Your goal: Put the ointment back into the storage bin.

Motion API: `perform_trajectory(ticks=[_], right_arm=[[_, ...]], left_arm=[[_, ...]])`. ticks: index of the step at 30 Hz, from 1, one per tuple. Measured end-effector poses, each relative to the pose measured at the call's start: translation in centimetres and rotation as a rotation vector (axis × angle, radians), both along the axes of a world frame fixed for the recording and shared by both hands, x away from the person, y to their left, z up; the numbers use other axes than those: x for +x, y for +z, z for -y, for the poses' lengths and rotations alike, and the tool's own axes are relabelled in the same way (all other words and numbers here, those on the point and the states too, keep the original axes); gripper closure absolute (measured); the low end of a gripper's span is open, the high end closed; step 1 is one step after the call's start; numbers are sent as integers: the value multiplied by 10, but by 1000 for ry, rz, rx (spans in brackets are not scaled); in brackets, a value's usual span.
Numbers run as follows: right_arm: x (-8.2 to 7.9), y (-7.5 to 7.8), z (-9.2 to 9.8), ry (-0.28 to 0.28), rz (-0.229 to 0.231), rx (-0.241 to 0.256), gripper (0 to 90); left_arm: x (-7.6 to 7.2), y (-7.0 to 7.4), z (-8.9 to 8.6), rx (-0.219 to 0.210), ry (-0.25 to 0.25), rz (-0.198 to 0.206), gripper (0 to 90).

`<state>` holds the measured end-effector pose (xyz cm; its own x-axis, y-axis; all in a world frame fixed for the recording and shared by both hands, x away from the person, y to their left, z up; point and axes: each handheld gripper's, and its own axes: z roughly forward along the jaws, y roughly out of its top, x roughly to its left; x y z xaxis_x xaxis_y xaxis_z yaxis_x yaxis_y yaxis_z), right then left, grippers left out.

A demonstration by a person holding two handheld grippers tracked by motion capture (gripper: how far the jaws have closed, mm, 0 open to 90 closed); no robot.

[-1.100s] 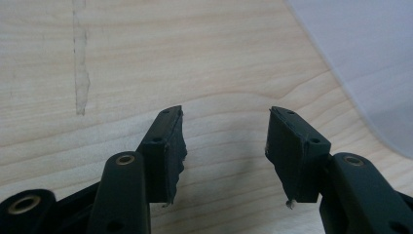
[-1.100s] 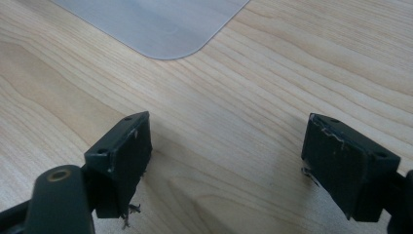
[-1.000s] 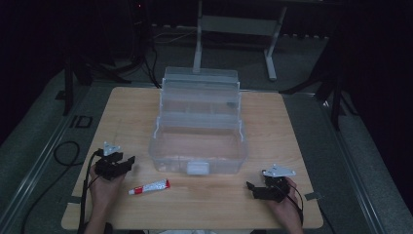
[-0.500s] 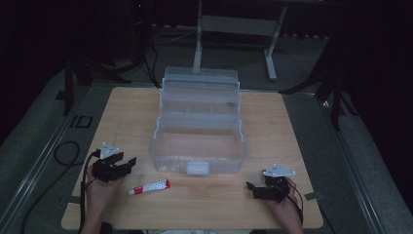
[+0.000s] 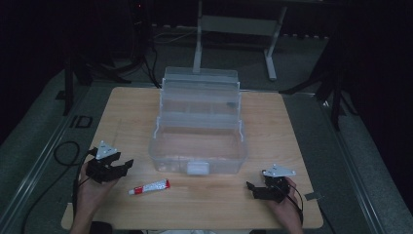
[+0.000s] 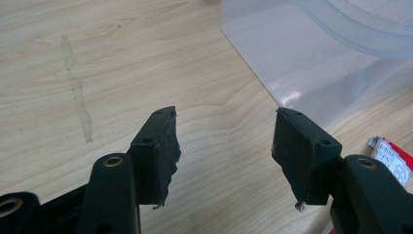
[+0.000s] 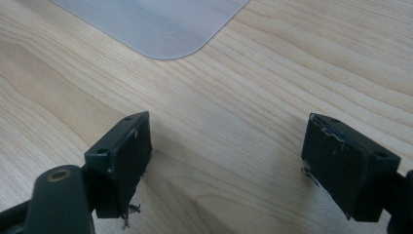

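A clear plastic box (image 5: 197, 146) with its lid raised stands in the middle of the wooden table (image 5: 131, 112). A small red and white tube (image 5: 149, 187) lies in front of the box's left corner. My left gripper (image 5: 124, 165) rests left of the tube, open, with nothing between its jaws. In the left gripper view (image 6: 224, 146) the box corner (image 6: 311, 58) lies ahead and the tube (image 6: 392, 156) peeks out at the right edge. My right gripper (image 5: 252, 189) sits at the front right, open and empty. Its view (image 7: 224, 151) shows the box's base (image 7: 156, 24) ahead.
A black cable (image 5: 63, 156) loops off the table's left side. A metal stand (image 5: 234, 29) rises behind the table. A small grey tab (image 5: 311, 197) lies near the front right edge. Bare wood lies between the grippers and on both sides of the box.
My left gripper has shifted slightly left and nearer the person, away from the box. The right gripper has barely moved. The tube lies where it was.
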<state>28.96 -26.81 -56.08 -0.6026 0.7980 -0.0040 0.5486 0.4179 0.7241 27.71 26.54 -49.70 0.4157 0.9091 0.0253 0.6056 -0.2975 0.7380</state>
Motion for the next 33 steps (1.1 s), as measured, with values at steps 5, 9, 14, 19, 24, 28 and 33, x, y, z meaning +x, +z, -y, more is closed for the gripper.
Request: perform_trajectory(ticks=[5, 9, 14, 19, 24, 28, 33], right_arm=[[0, 0, 0, 0, 0, 0, 182], [0, 0, 0, 0, 0, 0, 182], [0, 0, 0, 0, 0, 0, 182], [0, 0, 0, 3, 4, -1, 182], [0, 0, 0, 2, 2, -1, 182], [0, 0, 0, 2, 2, -1, 182], [0, 0, 0, 1, 2, 1, 182]], left_arm=[[-2, 6, 1, 12, -24, 8, 422], [-2, 8, 2, 33, -47, 5, 423], [-2, 11, 4, 51, -75, 2, 421], [-2, 16, 6, 46, -106, 5, 416], [-3, 20, 6, 63, -136, 3, 414], [-2, 22, 6, 68, -154, -4, 407], [-1, 25, 13, 106, -200, -12, 405]])
